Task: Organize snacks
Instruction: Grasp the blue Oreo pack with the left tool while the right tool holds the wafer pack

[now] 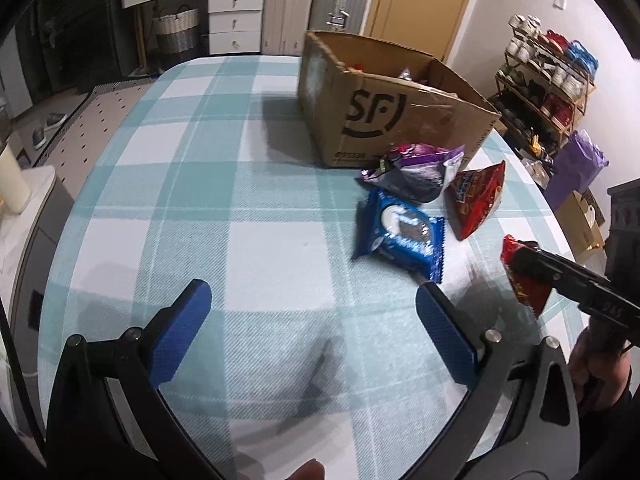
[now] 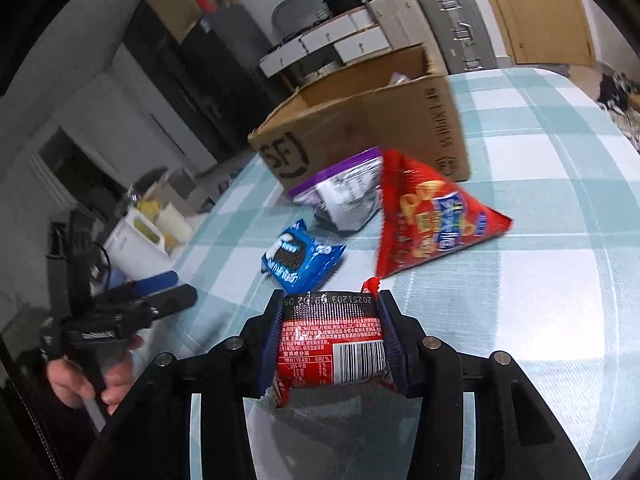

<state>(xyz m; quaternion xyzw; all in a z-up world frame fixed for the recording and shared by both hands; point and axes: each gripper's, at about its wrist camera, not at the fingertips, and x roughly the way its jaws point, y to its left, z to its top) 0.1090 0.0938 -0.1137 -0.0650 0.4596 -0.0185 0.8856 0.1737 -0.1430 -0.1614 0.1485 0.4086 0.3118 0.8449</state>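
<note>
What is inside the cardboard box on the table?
Over the rim of the cardboard box, only bits of packaging show: something purple-white and something red. The walls hide the rest, including the bottom.

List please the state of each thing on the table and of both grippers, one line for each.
Cardboard box: open on top, some snacks inside.
Purple bag: lying against the box.
Red triangular bag: lying on the tablecloth.
Blue cookie pack: sealed, lying flat.
Small red packet: clamped, lifted off the table.
Left gripper: open, empty.
Right gripper: shut on the small red packet.
</note>
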